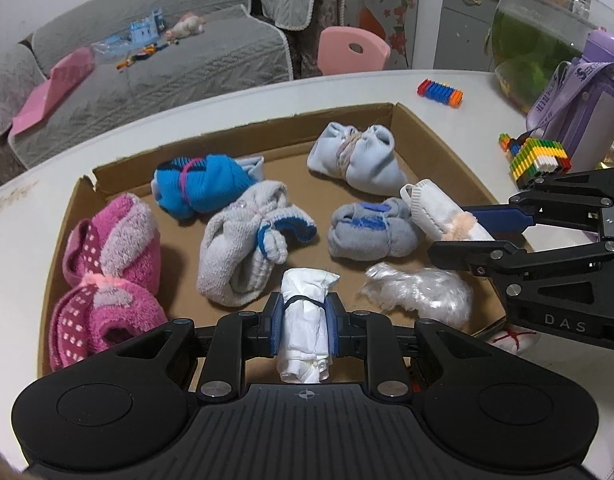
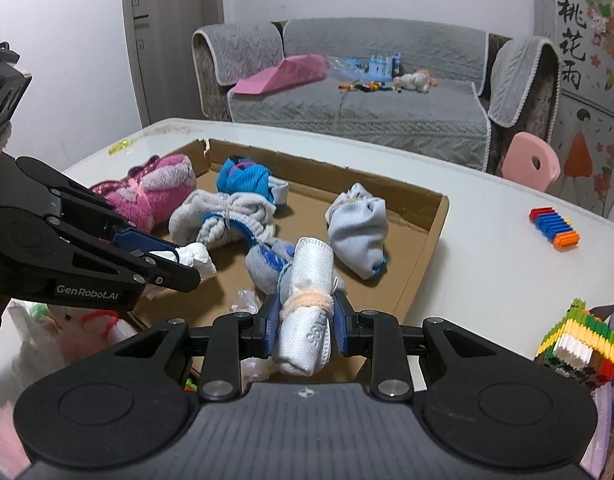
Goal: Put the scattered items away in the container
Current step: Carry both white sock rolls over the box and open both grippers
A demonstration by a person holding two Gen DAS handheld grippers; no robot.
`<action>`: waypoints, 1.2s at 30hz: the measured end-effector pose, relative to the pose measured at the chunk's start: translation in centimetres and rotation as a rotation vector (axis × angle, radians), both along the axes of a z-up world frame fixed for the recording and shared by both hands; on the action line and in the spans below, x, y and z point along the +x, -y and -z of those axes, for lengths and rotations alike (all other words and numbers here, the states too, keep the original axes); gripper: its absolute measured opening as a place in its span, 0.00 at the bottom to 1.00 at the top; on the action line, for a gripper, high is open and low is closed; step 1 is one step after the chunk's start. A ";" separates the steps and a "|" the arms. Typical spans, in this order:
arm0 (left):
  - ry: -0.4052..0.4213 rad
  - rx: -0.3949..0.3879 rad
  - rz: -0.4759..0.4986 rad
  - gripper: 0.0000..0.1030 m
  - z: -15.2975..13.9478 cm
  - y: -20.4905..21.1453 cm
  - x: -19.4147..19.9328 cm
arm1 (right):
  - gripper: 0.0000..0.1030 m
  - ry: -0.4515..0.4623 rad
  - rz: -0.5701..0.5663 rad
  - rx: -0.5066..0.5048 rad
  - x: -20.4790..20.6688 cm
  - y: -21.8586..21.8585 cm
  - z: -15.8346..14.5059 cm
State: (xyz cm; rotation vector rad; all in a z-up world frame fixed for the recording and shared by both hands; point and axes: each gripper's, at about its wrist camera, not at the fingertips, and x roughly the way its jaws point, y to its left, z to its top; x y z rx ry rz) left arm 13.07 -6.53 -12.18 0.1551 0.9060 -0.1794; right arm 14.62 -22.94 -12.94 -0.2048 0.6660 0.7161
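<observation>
Cardboard tray [image 1: 427, 128]: sat on the white table [image 1: 267, 92], holding six sock bundles.
Left gripper [image 1: 305, 330]: jaws clamped on a white roll [image 1: 305, 320] above the tray's near edge.
Right gripper [image 2: 305, 320]: jaws closed tight on a white sock [image 2: 311, 280], over the tray's right part beside the grey bundle [image 2: 263, 264].
Plastic wad [image 1: 419, 292]: lay inside, near corner.
</observation>
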 end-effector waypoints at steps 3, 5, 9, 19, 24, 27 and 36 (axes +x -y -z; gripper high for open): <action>-0.009 0.006 -0.005 0.27 0.6 0.0 0.1 | 0.25 -0.006 0.004 -0.019 0.1 -0.1 0.3; -0.015 0.004 -0.009 0.27 0.8 -0.1 0.2 | 0.24 -0.006 0.003 -0.019 0.2 -0.1 0.3; -0.023 -0.001 -0.018 0.27 1.1 -0.3 0.4 | 0.24 0.002 0.001 -0.032 0.0 -0.2 0.4; -0.026 -0.007 -0.023 0.27 1.4 -0.6 0.4 | 0.25 0.008 -0.002 -0.037 -0.1 -0.4 0.3; -0.025 -0.005 -0.026 0.27 1.3 -0.7 0.4 | 0.25 0.016 0.003 -0.027 -0.1 -0.2 0.1; -0.023 0.001 -0.034 0.27 1.3 -1.0 0.4 | 0.24 0.019 0.012 -0.045 0.0 -0.2 0.3; -0.029 -0.001 -0.092 0.43 1.5 -2.3 0.9 | 0.29 0.065 0.004 -0.115 -0.4 -1.2 0.7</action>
